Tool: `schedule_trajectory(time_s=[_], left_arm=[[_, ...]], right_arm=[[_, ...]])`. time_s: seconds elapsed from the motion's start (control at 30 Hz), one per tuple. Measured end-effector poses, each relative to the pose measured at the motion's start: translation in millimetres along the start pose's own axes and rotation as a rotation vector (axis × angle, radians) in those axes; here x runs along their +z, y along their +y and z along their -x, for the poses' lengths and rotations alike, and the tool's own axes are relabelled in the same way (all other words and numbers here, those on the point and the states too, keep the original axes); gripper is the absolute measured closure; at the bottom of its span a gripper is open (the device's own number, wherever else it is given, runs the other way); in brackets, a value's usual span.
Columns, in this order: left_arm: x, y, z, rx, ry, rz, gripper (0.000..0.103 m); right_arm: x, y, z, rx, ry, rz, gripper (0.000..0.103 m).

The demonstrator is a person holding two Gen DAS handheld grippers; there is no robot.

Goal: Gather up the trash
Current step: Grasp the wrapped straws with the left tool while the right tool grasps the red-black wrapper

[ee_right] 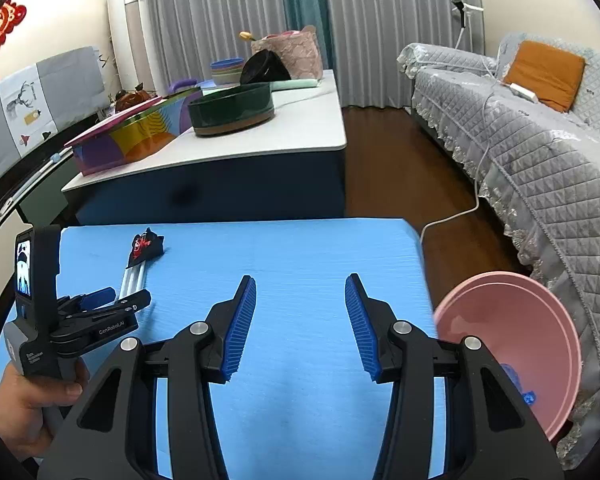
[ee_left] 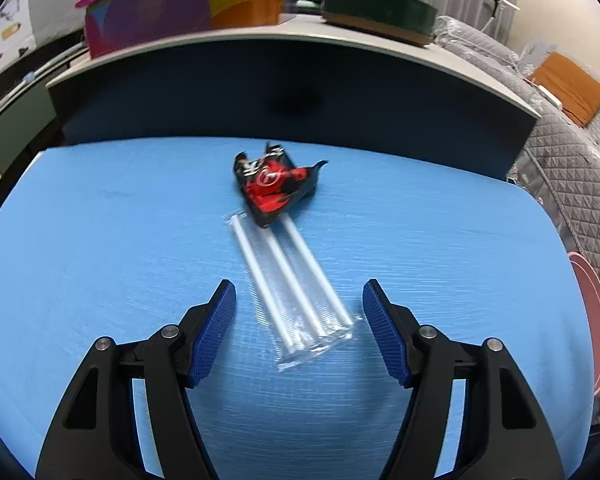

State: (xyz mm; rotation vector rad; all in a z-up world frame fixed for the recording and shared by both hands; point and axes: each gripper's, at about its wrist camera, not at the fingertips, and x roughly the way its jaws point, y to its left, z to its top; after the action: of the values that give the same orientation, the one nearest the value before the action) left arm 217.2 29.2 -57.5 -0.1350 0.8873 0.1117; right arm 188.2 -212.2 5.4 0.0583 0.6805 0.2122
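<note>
A clear plastic pack of white straws (ee_left: 296, 288) lies on the blue table (ee_left: 100, 240). A crumpled red and black wrapper (ee_left: 274, 186) rests on its far end. My left gripper (ee_left: 299, 292) is open, its jaws on either side of the pack's near end, just above the table. The right wrist view shows the wrapper (ee_right: 144, 246), the straws (ee_right: 134, 278) and the left gripper (ee_right: 116, 300) at the table's left. My right gripper (ee_right: 300, 284) is open and empty over the bare middle of the table (ee_right: 300, 248). A pink basin (ee_right: 512, 340) holds a blue scrap (ee_right: 529, 397).
Behind the blue table stands a white-topped dark counter (ee_right: 292, 136) with a colourful box (ee_right: 140, 136) and a dark green round tin (ee_right: 232, 110). A grey quilted sofa (ee_right: 540, 140) runs along the right, with a white cable (ee_right: 472, 204) on the wood floor.
</note>
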Motion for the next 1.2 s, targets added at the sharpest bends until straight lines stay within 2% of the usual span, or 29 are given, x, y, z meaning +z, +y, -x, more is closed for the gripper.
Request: schedule_trajectory(time_s=[0.1, 0.17, 0.27, 0.37, 0.63, 0.73, 0.9, 1.0, 1.07, 1.2], left_arm=[[-0.6, 10.3, 2.3, 0.006, 0.011, 0.034, 0.048], [-0.1, 17.6, 2.3, 0.008, 0.020, 0.056, 0.065], [-0.7, 29.4, 3.5, 0.003, 0.029, 0.076, 0.084], [-1.9, 39.7, 7.0, 0.000, 0.028, 0.087, 0.092], [-8.2, 72.9, 16.4, -0.006, 0.029, 0.144, 0.093], [-9.1, 87.1, 22.1, 0.001, 0.031, 0.184, 0.093], [-10.1, 100.9, 23.0, -0.003, 0.038, 0.226, 0.093], [-11.6, 101.0, 23.1, -0.014, 0.041, 0.223, 0.088], [-12.4, 99.5, 21.0, -0.022, 0.053, 0.209, 0.077], [-11.4, 100.7, 18.1, -0.007, 0.055, 0.211, 0.076]], right_arm=[[-1.2, 8.4, -8.8, 0.015, 0.014, 0.013, 0.056], [-2.1, 13.4, -13.8, 0.034, 0.026, 0.015, 0.056], [-3.5, 23.3, -22.2, 0.071, 0.045, 0.011, 0.056], [-3.3, 36.8, -28.6, 0.106, 0.056, 0.021, 0.056], [15.8, 100.2, -65.4, 0.225, 0.062, 0.052, 0.056], [24.2, 132.8, -88.7, 0.255, 0.079, 0.084, 0.052], [28.5, 176.6, -131.6, 0.219, 0.125, 0.149, 0.039], [29.8, 189.9, -154.8, 0.195, 0.159, 0.162, 0.038], [30.1, 193.9, -165.4, 0.186, 0.185, 0.171, 0.037], [27.4, 198.4, -179.2, 0.169, 0.227, 0.200, 0.040]])
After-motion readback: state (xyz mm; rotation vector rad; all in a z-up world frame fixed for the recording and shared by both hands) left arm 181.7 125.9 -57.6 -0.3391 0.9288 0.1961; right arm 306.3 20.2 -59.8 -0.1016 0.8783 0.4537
